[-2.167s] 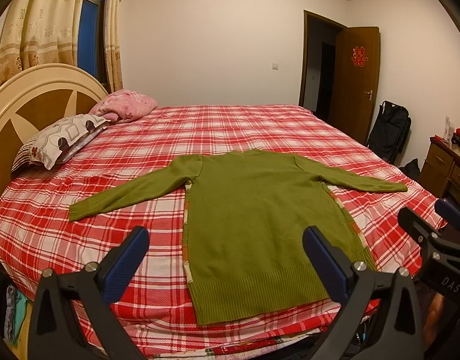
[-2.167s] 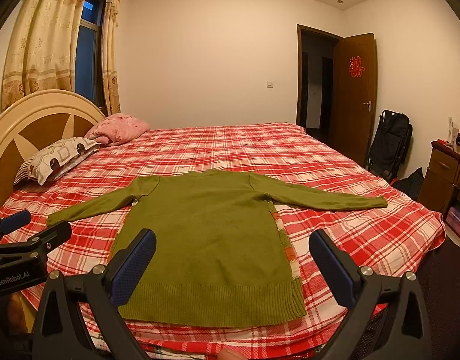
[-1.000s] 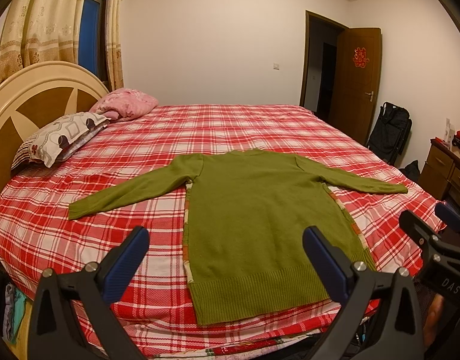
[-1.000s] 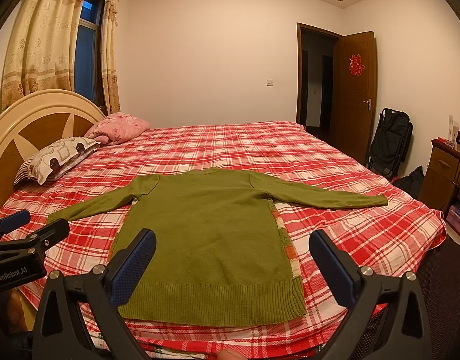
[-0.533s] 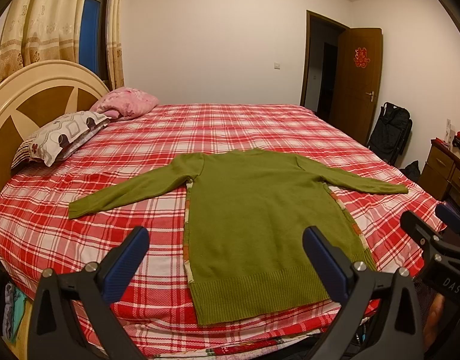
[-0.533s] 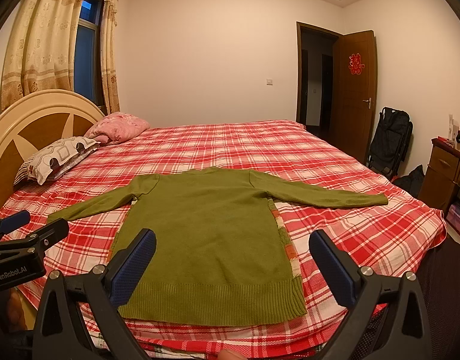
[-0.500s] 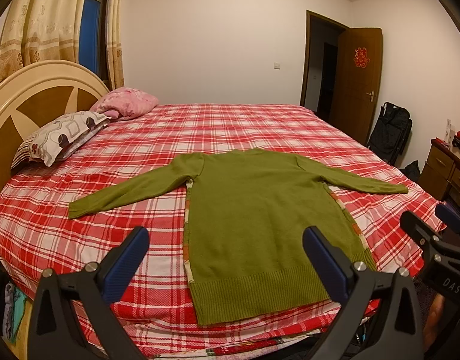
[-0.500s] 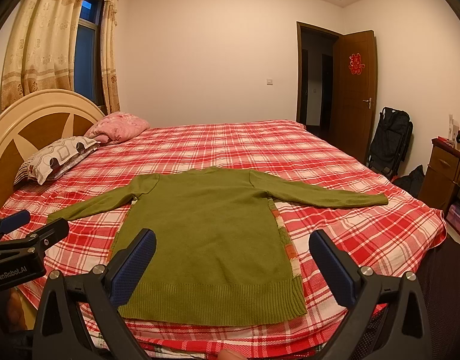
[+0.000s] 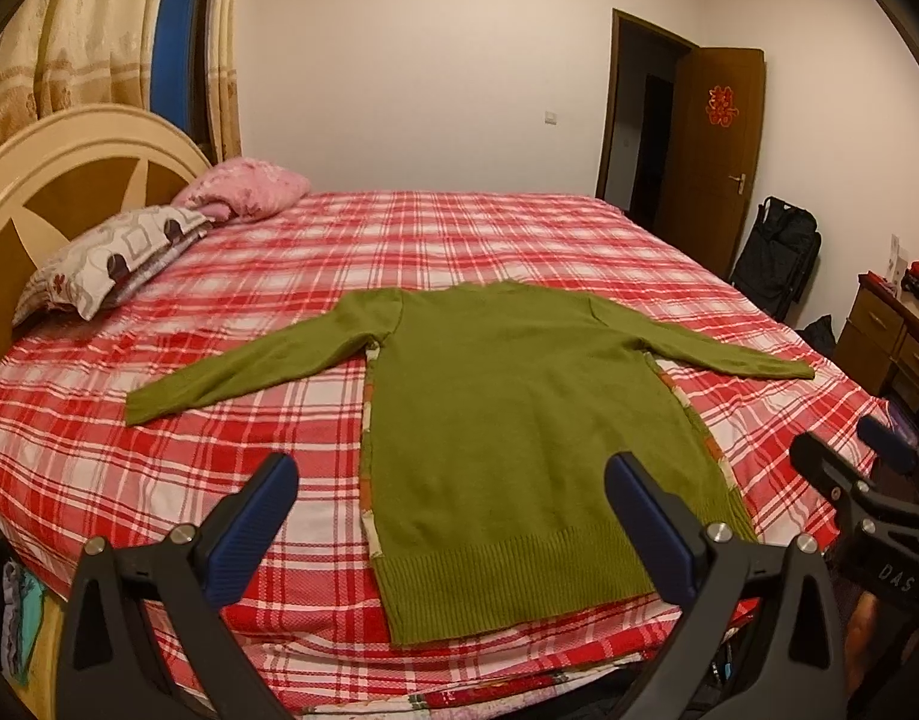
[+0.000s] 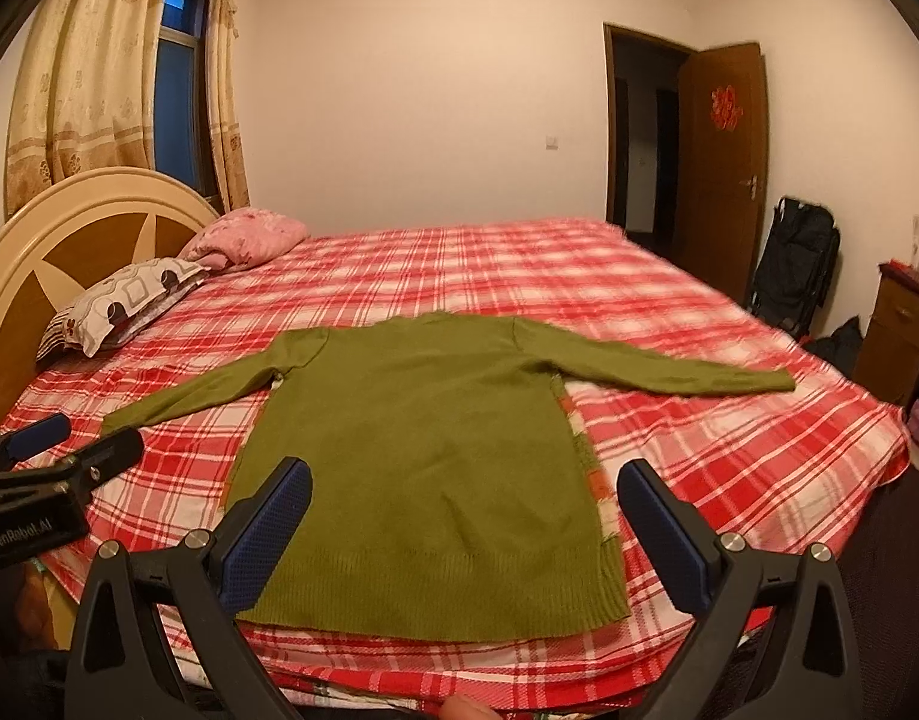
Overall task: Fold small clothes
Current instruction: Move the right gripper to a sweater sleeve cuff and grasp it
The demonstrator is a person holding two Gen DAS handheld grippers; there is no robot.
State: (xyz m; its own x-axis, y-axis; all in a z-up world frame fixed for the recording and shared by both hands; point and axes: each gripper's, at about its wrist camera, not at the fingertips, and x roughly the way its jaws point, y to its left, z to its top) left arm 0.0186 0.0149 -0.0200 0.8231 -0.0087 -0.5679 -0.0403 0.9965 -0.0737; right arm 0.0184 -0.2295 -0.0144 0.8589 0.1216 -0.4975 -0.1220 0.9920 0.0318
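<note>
A green long-sleeved sweater [image 9: 519,420] lies flat on the red plaid bed [image 9: 219,456], hem toward me and both sleeves spread out; it also shows in the right wrist view [image 10: 435,468]. A patterned garment edge peeks out along its sides. My left gripper [image 9: 450,519] is open and empty, hovering before the hem near the bed's front edge. My right gripper [image 10: 462,522] is open and empty, a little above the hem. Each gripper shows at the edge of the other's view: the right gripper [image 9: 867,480] and the left gripper [image 10: 57,450].
A patterned pillow [image 9: 111,258] and a pink pillow [image 9: 249,192] lie by the wooden headboard [image 9: 51,180] at left. A wooden dresser [image 9: 891,342], a black bag [image 9: 777,258] and an open door [image 9: 711,156] stand at right.
My right gripper has moved forward and slightly down toward the sweater, which looks larger and blurred. The left gripper has barely moved. Both stay open.
</note>
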